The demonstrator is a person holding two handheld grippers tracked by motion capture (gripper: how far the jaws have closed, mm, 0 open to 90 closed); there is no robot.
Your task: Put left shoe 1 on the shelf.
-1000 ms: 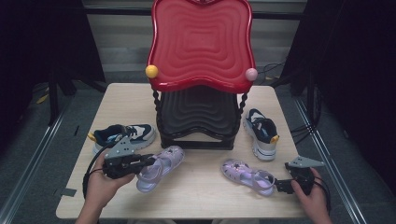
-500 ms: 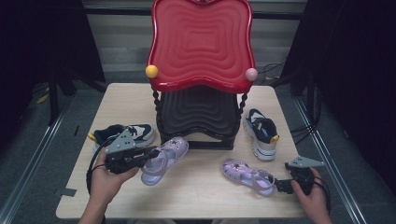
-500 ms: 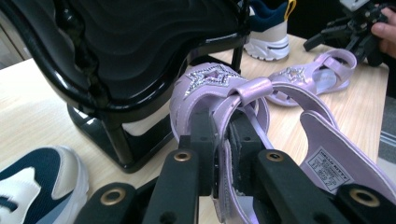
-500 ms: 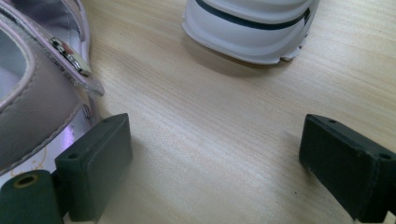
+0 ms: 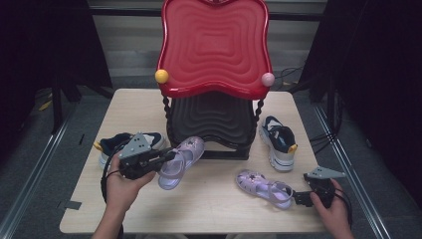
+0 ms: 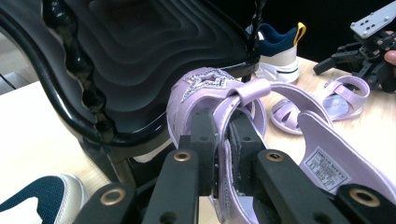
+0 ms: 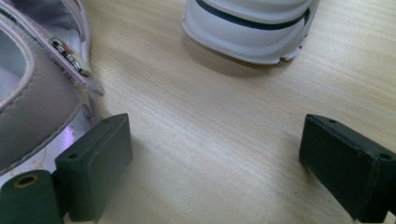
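You can read one label: a small white printed tag on the insole of the lilac jelly sandal with the glittery star (image 6: 261, 140) that you hold says "HELLO KITTY" at its top. The finer lines of print beneath those words are too small to make out.

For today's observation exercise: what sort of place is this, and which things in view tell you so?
Probably a recording studio or lab set up for shoe-tidying practice, not a home. A bare wooden table stands among dark curtains, with cables on the floor, and on it a red-and-black two-tier shoe rack.
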